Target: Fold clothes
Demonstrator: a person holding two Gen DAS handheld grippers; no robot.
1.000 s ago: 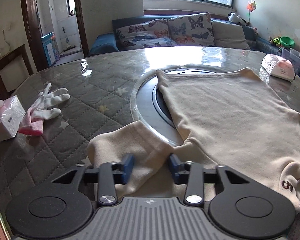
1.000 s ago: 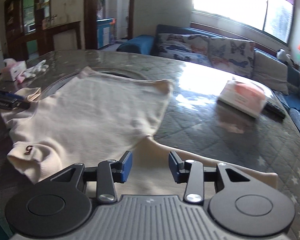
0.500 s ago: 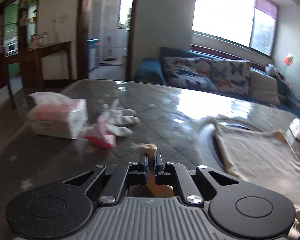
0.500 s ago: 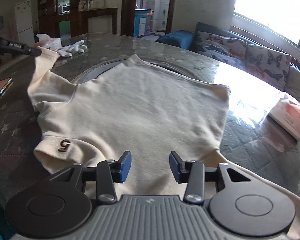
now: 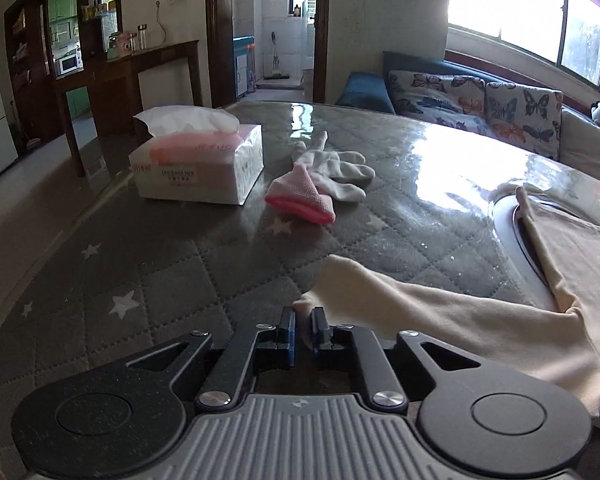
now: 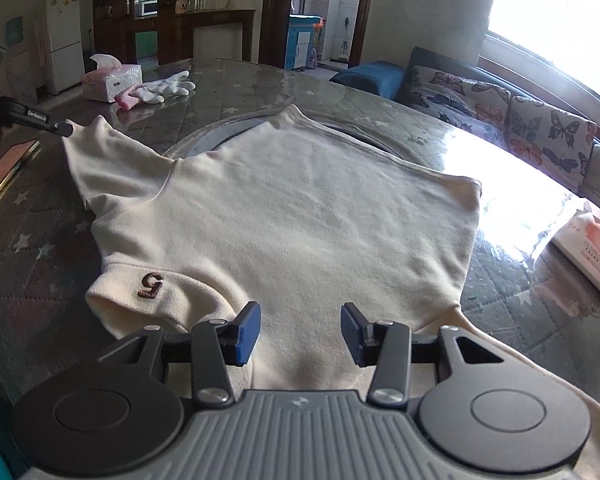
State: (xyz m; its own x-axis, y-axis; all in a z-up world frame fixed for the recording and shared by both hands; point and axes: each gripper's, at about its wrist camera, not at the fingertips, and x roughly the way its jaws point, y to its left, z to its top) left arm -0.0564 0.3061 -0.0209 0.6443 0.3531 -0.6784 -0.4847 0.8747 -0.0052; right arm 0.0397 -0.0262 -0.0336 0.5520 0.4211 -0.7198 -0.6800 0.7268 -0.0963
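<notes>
A cream shirt [image 6: 300, 220] lies spread flat on the round table [image 5: 180, 280], with a brown "5" [image 6: 151, 285] stitched near its close edge. My left gripper [image 5: 303, 332] pinches the end of one sleeve [image 5: 380, 292], and its jaws are opening with the cuff still between the pads. From the right wrist view the left gripper [image 6: 66, 130] holds that sleeve stretched out to the left. My right gripper [image 6: 300, 334] hovers open over the shirt's near edge, with nothing between its pads.
A tissue pack [image 5: 198, 168] and a white glove [image 5: 332, 172] with a pink cuff [image 5: 300, 200] lie beyond the sleeve. A glass turntable [image 5: 516, 236] sits under the shirt. Another tissue pack [image 6: 588, 252] is at the right, a flat phone-like object [image 6: 4, 172] at the left edge.
The left gripper shut on the sleeve's end and drew it out sideways, away from the shirt's body. The right gripper shifted over the shirt and stayed open.
</notes>
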